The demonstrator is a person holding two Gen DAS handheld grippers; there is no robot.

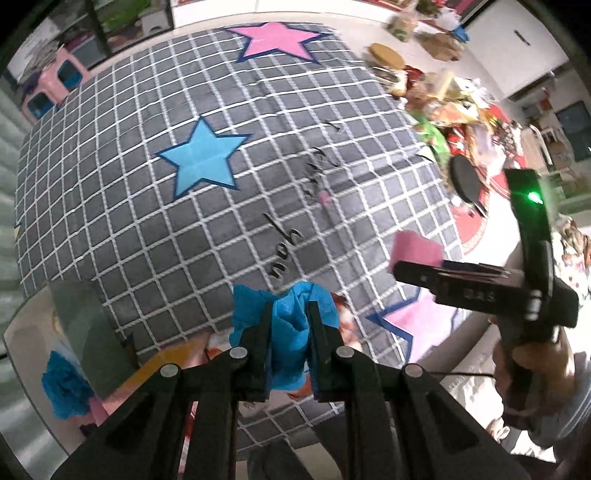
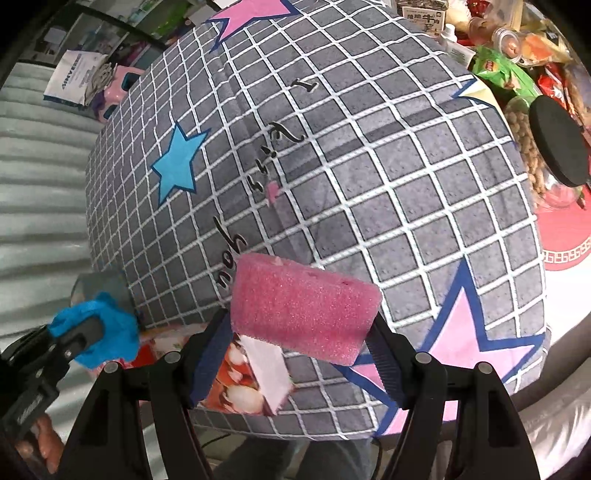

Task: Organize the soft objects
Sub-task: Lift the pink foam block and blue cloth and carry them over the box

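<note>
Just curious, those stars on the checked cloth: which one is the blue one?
The blue star is the small one left of the script lettering. The other full stars are pink with dark blue outlines: one at the far edge, one near the right gripper.

A grey checked cloth with white grid lines, pink and blue stars covers the table, a cluttered heap of snack packets and jars lies along its far right edge, beside a black round lid.
</note>
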